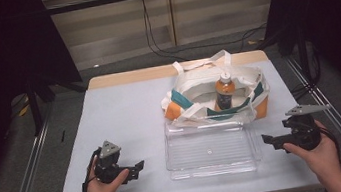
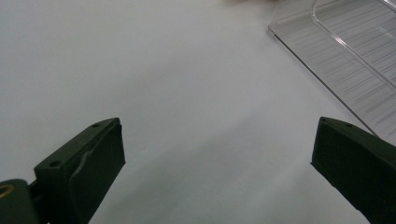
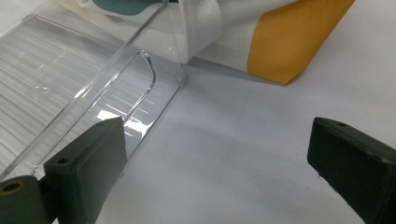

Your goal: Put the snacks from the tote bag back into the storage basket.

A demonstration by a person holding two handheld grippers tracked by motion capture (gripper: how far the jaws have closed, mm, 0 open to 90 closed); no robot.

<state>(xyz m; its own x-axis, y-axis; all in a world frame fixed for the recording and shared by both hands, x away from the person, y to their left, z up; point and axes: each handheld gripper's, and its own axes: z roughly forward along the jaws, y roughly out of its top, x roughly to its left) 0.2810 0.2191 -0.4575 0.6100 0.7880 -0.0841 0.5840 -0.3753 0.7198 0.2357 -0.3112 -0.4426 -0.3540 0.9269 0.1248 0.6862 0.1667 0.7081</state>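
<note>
A white tote bag (image 1: 197,84) with teal and orange patches stands open at the back middle of the white table (image 1: 121,118). Inside it a bottle (image 1: 225,92) with a white cap stands upright. Directly in front of the bag lies a clear plastic tray (image 1: 210,151). My left gripper (image 1: 138,167) rests low at the tray's left, jaws wide open over bare table (image 2: 205,116), with the tray's corner (image 2: 345,65) off to its right. My right gripper (image 1: 268,141) sits at the tray's right edge, open and holding nothing; ahead of it are the tray's handle (image 3: 140,84) and the bag's orange corner (image 3: 294,42).
A wooden strip (image 1: 130,76) runs along the table's far edge. Metal rails (image 1: 27,171) flank the table on both sides, cables (image 1: 166,46) hang at the back, and dark curtains close in left and right.
</note>
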